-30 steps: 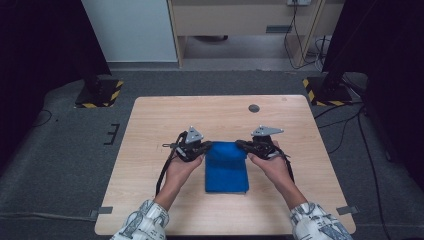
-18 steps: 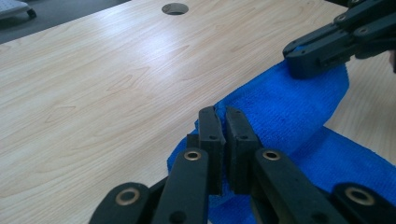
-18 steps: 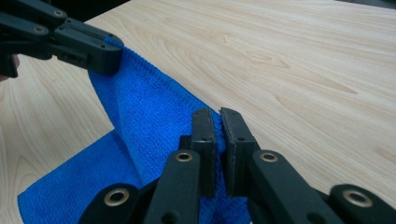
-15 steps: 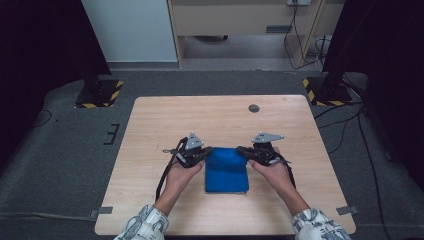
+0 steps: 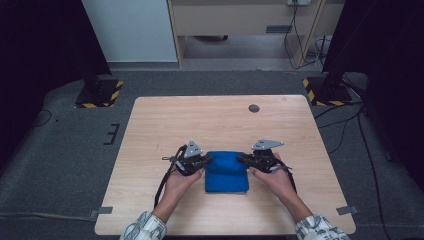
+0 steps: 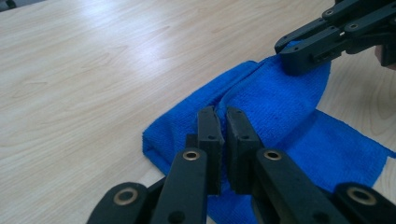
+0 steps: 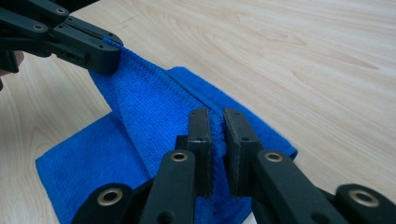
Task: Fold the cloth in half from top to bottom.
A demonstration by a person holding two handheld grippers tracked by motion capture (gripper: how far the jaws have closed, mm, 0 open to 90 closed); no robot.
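Bench [image 5: 165, 130]: bearing one blue cloth [image 5: 226, 175] at 6 o'clock of centre, partly folded. Left gripper [image 5: 204, 161] and right gripper [image 5: 243, 158]: each clamping a far corner, carrying the edge nearward. Fold is proceeding; laying down and releasing are remaining, by judgement.

Cloth [image 5: 226, 172]: solid bright blue. Table [image 5: 200, 120]: pale wood grain. Both grippers [image 6: 218, 135] [image 7: 215, 135]: black. Sleeves [image 5: 145, 227]: white, dark-patterned. Floor [image 5: 60, 165]: grey.

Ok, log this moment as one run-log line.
left gripper: shut on blue cloth | right gripper: shut on blue cloth | cloth edge lifted, rest on table
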